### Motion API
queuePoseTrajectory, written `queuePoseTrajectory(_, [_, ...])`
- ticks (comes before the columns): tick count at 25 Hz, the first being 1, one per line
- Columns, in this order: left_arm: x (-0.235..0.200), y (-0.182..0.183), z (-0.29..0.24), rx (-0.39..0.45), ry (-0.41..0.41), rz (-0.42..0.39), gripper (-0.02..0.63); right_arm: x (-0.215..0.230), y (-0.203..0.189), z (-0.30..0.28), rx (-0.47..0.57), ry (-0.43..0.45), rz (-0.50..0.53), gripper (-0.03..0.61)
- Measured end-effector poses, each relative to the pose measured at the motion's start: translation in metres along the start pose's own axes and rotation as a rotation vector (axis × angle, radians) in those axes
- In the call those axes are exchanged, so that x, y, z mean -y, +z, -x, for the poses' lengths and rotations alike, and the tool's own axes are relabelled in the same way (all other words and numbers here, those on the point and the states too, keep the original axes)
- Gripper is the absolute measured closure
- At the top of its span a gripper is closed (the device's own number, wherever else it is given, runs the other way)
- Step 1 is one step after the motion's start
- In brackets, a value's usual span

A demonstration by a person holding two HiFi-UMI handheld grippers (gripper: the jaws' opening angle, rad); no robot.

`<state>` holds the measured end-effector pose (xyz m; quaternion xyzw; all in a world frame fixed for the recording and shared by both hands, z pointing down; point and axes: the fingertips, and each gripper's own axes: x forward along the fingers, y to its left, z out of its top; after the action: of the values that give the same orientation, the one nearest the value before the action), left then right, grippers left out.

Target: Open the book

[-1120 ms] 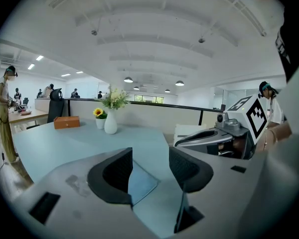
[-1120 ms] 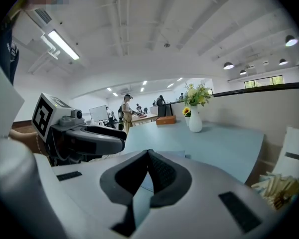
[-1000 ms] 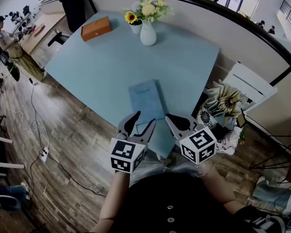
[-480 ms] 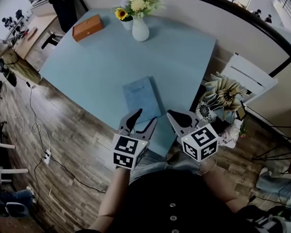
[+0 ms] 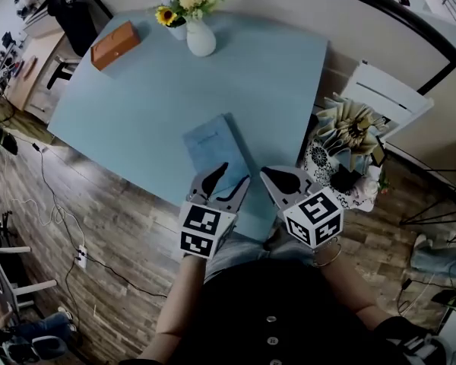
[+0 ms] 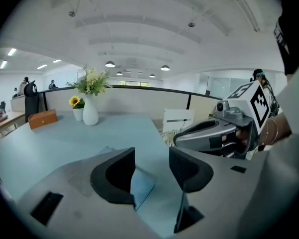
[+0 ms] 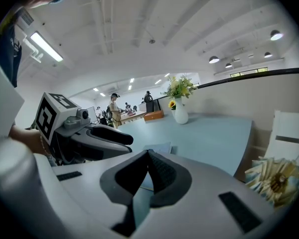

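A closed light-blue book (image 5: 213, 147) lies flat on the blue table (image 5: 273, 74), near its front edge. My left gripper (image 5: 234, 175) hovers over the book's near end with its jaws open and nothing between them. In the left gripper view the book (image 6: 142, 187) shows through the gap of the left gripper (image 6: 152, 166). My right gripper (image 5: 272, 176) is just right of the book at the table edge. In the right gripper view the right gripper (image 7: 148, 158) has its pads pressed together on nothing, with the book (image 7: 158, 147) beyond them.
A white vase of flowers (image 5: 200, 36) and an orange box (image 5: 114, 44) stand at the table's far side. A white chair (image 5: 384, 97) and a folded-paper ornament (image 5: 349, 131) are to the right of the table. Cables run over the wooden floor (image 5: 76, 226).
Both grippers have edged forward, so the left one now overlaps the book's near end. The book stays closed and has not moved on the table.
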<state>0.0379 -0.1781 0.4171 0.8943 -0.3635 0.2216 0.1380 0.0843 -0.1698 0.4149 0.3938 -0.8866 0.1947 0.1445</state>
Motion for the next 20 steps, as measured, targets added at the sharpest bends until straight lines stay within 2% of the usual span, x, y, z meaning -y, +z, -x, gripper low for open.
queuePoseTrajectory(7, [-0.005, -0.009, -0.007, -0.04, -0.064, 0.01, 0.403, 0.004, -0.011, -0.009, -0.029, -0.056, -0.052, 0.572])
queuePoseTrajectory(20, [0.007, -0.032, -0.025, -0.143, -0.144, -0.081, 0.413, 0.015, -0.024, -0.006, -0.038, -0.14, -0.12, 0.572])
